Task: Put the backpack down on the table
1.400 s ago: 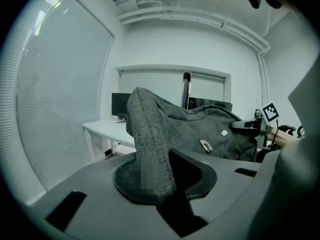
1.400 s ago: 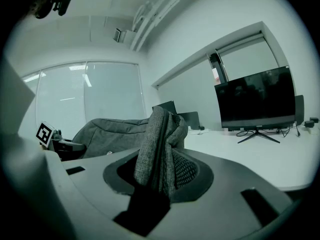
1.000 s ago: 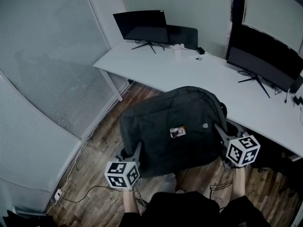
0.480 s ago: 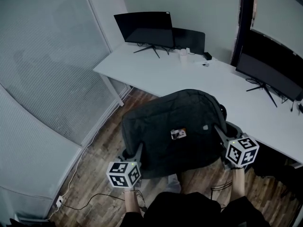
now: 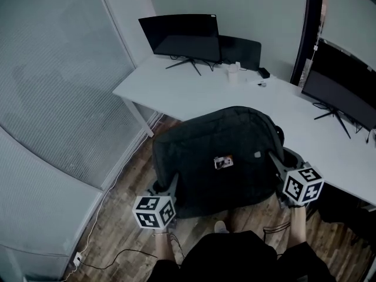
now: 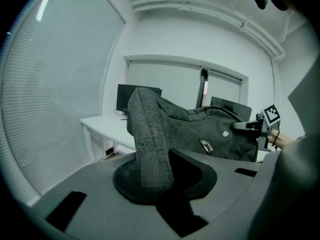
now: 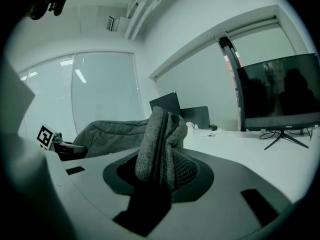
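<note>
Backpack (image 5: 217, 157), dark grey fabric: in the air, just short of the near edge of the white table (image 5: 194, 90). It may overlap that edge; hard to tell.
Left gripper (image 5: 174, 182): jaws nearly together, clamped on a fold of the backpack's side.
Right gripper (image 5: 272, 157): jaws partly apart, clamped on bunched fabric and mesh at the opposite side.
Black monitor (image 5: 179, 34): at the table's far edge.

One grey backpack (image 5: 217, 151), two grippers – left gripper (image 5: 169, 185), right gripper (image 5: 274, 158) – three dark monitors (image 5: 179, 34) (image 5: 241, 50) (image 5: 343, 93) across the upper frame, one white counter (image 5: 194, 93)
</note>
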Motion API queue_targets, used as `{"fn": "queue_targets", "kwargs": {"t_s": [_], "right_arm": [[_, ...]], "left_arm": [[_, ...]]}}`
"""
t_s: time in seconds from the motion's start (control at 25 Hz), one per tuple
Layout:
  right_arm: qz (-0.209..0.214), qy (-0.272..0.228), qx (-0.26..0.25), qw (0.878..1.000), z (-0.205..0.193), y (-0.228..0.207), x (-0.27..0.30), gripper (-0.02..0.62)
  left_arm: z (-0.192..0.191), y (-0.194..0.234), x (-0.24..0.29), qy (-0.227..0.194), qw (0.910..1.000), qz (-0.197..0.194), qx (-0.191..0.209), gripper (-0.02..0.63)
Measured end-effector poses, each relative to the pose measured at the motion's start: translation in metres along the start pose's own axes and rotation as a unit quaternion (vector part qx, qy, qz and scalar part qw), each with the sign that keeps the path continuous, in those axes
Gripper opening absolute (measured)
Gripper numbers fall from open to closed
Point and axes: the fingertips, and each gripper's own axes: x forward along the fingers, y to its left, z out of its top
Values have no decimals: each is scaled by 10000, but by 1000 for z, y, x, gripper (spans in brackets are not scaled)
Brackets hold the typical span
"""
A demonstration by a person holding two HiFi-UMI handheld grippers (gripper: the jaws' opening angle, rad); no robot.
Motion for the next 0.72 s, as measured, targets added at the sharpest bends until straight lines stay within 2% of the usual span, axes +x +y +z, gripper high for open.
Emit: {"fn": "queue_targets", "kwargs": {"t_s": [0.72], "right_arm": [[105,5,53,9999,36,-17,98,129]], "left_arm": [[38,60,74,-15,9999,-23,-99,85]]}}
